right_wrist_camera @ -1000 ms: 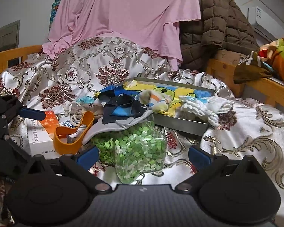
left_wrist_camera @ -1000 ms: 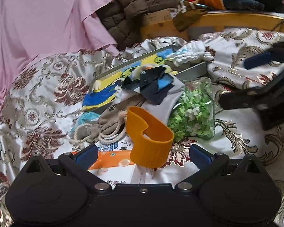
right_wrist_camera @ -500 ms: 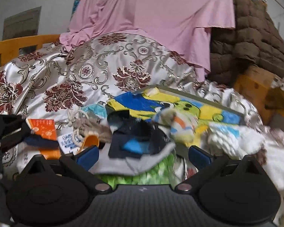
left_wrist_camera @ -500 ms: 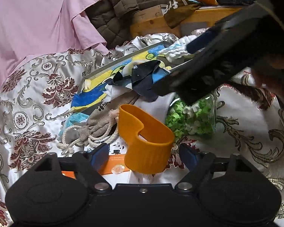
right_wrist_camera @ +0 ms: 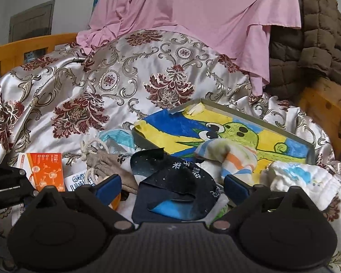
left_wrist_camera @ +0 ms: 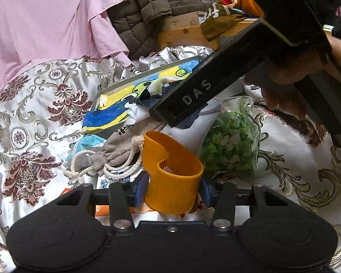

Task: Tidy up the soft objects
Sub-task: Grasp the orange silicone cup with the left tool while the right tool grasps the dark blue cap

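Note:
An orange rubbery band (left_wrist_camera: 172, 182) stands curled on the bedspread, between the fingers of my left gripper (left_wrist_camera: 173, 192). Its jaws are closing, and both blue pads (left_wrist_camera: 140, 191) lie against the band's sides. In the right wrist view my right gripper (right_wrist_camera: 172, 187) stands wide, its jaws just starting to close. A dark blue cloth (right_wrist_camera: 175, 182) lies between its fingers, untouched by the pads. Behind the cloth are a striped sock (right_wrist_camera: 229, 159) and a white cloth (right_wrist_camera: 302, 179), at a tray (right_wrist_camera: 291, 134) lined with a cartoon towel. The right tool's black bar (left_wrist_camera: 216, 84) crosses the left wrist view.
A beige drawstring pouch (left_wrist_camera: 116, 145) lies left of the band, on an orange and white box (right_wrist_camera: 45, 170). A glass jar of green bits (left_wrist_camera: 229, 143) stands to the band's right. A pink sheet (right_wrist_camera: 193, 22), a brown quilted jacket (right_wrist_camera: 318, 45) and a wooden bed frame (right_wrist_camera: 322, 100) close off the back.
My left gripper's fingers have come together onto the orange band. My right gripper has swung left across the left wrist view and now hangs over the dark blue cloth.

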A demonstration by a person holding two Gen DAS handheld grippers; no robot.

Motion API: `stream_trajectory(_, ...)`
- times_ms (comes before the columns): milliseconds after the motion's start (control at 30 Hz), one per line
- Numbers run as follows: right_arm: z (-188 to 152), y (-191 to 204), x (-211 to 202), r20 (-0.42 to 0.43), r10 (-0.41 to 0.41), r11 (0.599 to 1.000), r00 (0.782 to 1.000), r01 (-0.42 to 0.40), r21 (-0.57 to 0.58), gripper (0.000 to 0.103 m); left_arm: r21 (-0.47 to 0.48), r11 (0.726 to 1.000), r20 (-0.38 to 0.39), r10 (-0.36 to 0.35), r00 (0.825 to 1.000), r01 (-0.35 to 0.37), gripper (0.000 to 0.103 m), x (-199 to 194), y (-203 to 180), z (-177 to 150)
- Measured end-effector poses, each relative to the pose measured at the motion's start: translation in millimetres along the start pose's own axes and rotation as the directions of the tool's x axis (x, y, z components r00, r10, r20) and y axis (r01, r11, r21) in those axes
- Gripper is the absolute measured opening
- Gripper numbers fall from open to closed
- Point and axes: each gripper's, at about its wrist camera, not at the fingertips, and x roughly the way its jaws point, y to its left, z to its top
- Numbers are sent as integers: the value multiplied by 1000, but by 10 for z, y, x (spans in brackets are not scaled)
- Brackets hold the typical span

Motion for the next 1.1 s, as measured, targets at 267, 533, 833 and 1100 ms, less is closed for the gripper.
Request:
stream_trajectory(267, -1, 17, 81, -32, 3, 1000, 999, -4, -2, 90, -135, 991, 1, -19, 1000, 19, 41, -13, 173, 26)
stream_trajectory(533, 3, -4, 102, -47, -17, 1000, 999, 17, -2, 83, -306, 951, 34, -42, 999, 51, 39, -57, 390, 29)
stream_trajectory(833, -5, -9, 94, -76, -39, 999, 996, 39, 0, 73, -411, 909, 51, -60, 997, 76, 37, -86, 539, 28)
stream_trajectory(1100, 13, -53, 109, -92, 4, 997, 996, 3, 74, 62, -486, 869, 68, -65, 996, 90, 33, -98, 675, 38)
